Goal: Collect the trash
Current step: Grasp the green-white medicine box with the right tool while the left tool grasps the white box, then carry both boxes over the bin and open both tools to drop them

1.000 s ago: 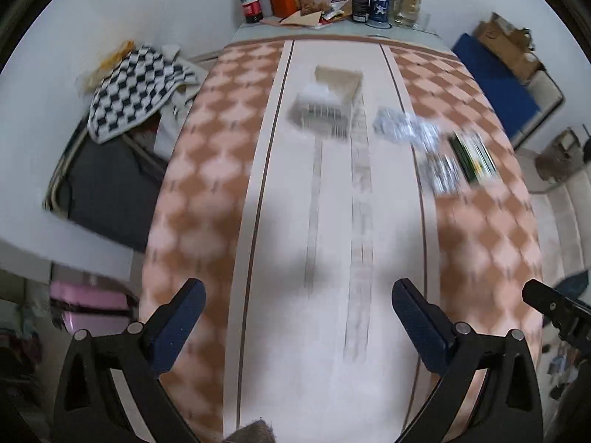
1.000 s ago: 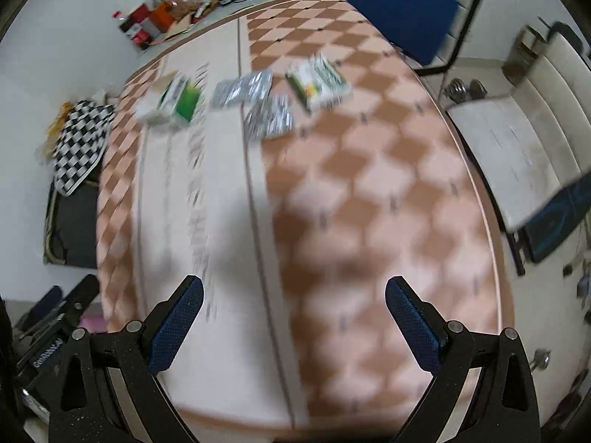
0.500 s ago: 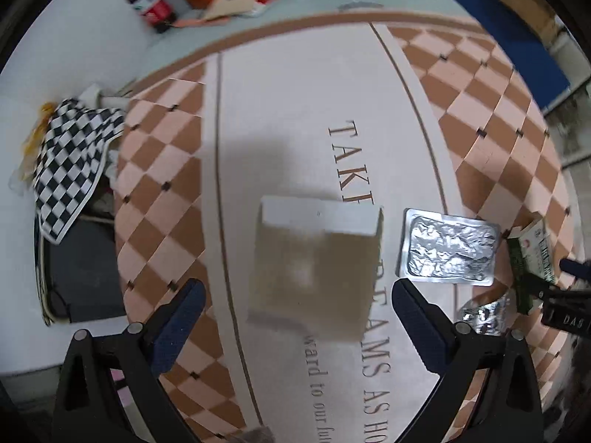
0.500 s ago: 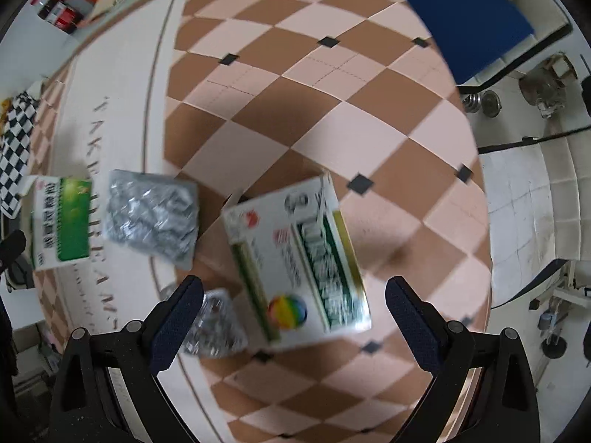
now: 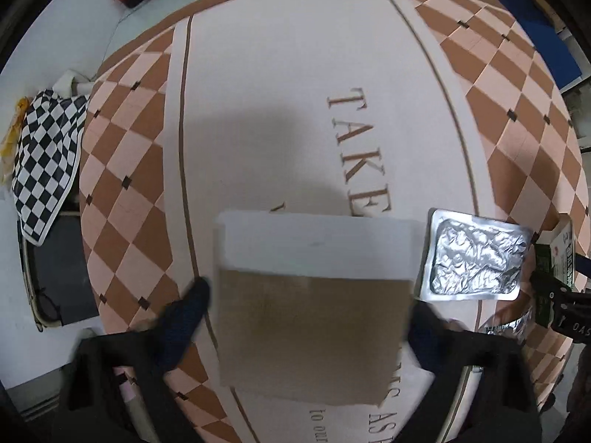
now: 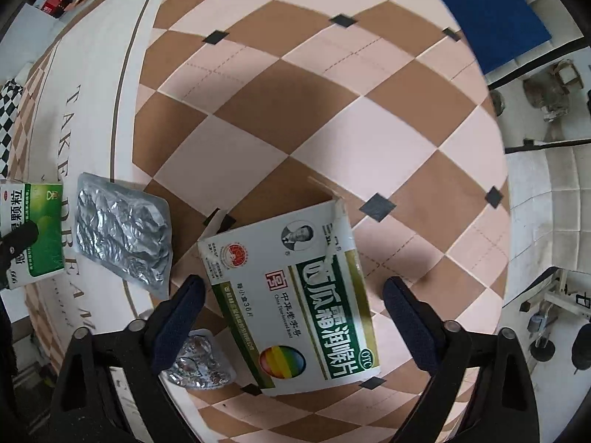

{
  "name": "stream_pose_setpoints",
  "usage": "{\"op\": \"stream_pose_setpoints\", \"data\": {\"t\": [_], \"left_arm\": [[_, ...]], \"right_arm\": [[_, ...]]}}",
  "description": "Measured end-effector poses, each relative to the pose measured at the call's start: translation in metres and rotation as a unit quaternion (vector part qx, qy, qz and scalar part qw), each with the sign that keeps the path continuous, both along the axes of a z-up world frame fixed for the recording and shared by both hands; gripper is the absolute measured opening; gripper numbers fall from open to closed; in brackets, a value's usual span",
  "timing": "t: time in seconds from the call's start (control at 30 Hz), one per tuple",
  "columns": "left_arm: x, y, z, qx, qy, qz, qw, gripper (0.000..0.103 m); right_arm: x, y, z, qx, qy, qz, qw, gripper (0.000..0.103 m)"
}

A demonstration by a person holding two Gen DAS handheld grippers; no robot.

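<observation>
Checkered brown-and-pink tablecloth [image 6: 280,85], blue chair seat [image 6: 484,11], pale tiled floor [image 6: 546,192]

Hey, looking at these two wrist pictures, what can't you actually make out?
- Left wrist view: whether the left tool touches the box; motion blur smears its fingers.
- Left wrist view: tablecloth lettering, partly covered by the box.
- Right wrist view: small foil pack, partly behind a finger.
</observation>
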State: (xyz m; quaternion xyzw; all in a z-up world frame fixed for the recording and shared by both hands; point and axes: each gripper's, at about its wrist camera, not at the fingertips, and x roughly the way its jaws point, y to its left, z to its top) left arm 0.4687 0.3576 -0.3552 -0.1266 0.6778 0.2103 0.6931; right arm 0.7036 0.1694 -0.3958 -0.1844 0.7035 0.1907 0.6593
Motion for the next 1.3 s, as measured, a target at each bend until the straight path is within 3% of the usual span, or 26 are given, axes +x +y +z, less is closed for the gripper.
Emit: {"op": "stream_pose_setpoints", "data": {"t": [0.13,0.4,0.73,1.03,1.3], "left_arm": [[0.0,-0.007,0.006,0.009,-0.011,0.006,0.9999,0.072],[-0.028,-0.041,0.036,0.043,-0.043,0.031,0.9977,0.071],[-0.108,-0.077,0.086,0.059,-0.113,0.095,0.9872,0.071],[-0.234,-0.133,0.129,0.065,-0.191,0.093,0.975,0.071],[-0.35,-0.218,0.154,0.031,-0.24,0.044,0.9693,0.071]], "right_arm": [[-0.014,-0.001,0.007,-0.008,-0.036,0.017,0.999,0.072],[-0.033,-0.017,0.021,0.021,-0.053,0.026,0.998,0.071],[-0.088,-0.054,0.079,0.093,-0.106,-0.012,0.99,0.07],[-0.211,-0.102,0.133,0.131,-0.138,-0.029,0.981,0.07],[-0.377,-0.181,0.186,0.153,-0.182,-0.042,0.971,0.07]]}}
